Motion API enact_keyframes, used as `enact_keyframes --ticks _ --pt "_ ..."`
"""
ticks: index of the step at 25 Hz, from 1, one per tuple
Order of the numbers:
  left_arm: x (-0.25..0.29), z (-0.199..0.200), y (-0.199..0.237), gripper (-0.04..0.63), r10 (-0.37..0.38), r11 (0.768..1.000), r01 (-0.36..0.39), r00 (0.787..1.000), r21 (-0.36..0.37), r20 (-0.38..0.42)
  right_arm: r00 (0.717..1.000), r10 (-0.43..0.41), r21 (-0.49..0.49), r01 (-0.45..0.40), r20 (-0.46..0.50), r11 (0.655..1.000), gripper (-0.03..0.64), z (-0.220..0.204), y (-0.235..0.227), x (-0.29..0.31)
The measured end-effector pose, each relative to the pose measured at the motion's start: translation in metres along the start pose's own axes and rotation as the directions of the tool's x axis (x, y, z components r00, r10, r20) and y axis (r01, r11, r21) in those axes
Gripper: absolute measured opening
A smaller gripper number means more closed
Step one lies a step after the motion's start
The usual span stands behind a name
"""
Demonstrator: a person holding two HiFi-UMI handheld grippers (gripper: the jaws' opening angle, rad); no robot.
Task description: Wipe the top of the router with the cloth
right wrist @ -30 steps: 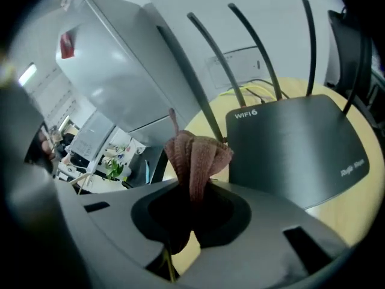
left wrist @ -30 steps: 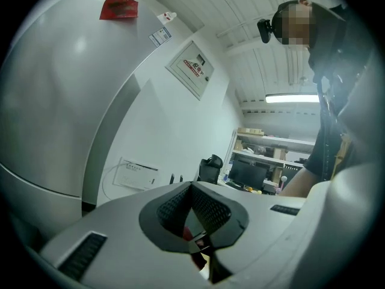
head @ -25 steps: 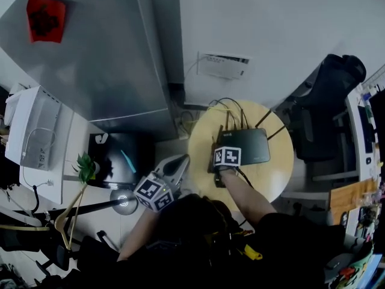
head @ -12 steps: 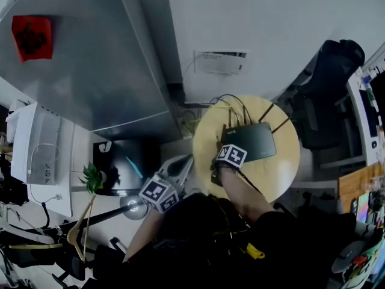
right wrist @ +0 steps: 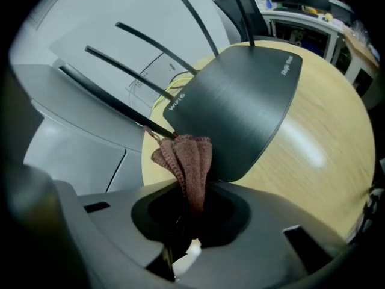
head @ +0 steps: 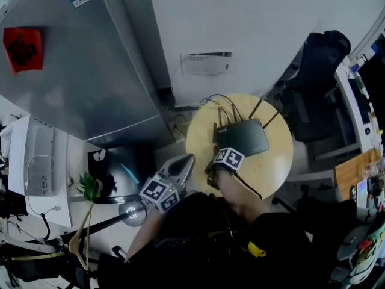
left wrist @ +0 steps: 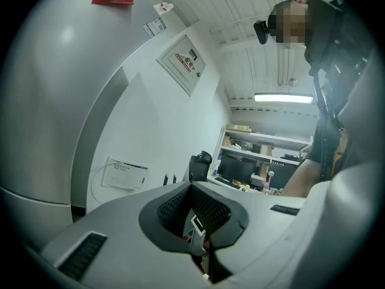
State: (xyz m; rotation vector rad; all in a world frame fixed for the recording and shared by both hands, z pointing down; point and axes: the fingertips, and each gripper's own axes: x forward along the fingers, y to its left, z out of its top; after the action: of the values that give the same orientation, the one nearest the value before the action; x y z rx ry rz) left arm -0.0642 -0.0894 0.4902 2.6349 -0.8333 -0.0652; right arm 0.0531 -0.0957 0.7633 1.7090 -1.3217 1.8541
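Round wooden table [head: 278, 168] carries the router [right wrist: 240, 95], and your right gripper [right wrist: 187, 212], clamped on the bunched cloth [right wrist: 187, 158] at its near corner, could snag an antenna [right wrist: 114, 101] or shove the casing; left gripper [head: 182, 164], held aside, appears closed and empty.

Head view steeply down, right gripper view close, both on router [head: 243, 138], left gripper view apparently toward wall [left wrist: 150, 131]

A round pale wooden table [head: 272, 164] carries a dark flat router [head: 243, 138], with cables [head: 219, 104] at its far edge.
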Motion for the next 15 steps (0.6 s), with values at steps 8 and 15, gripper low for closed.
enact_keyframes --ticks 8,15 --pt "-0.002 -0.002 -0.008 -0.003 -0.002 1.000 0.002 1.000 -0.015 0.024 0.998 -0.011 -0.174 0.001 -0.057 0.985 0.066 -0.007 -0.019 -0.002" --pt "0.006 -0.006 -0.025 -0.003 -0.012 1.000 0.012 0.999 -0.011 0.032 0.992 -0.007 -0.297 -0.032 -0.127 0.954 0.066 -0.013 -0.034 -0.008"
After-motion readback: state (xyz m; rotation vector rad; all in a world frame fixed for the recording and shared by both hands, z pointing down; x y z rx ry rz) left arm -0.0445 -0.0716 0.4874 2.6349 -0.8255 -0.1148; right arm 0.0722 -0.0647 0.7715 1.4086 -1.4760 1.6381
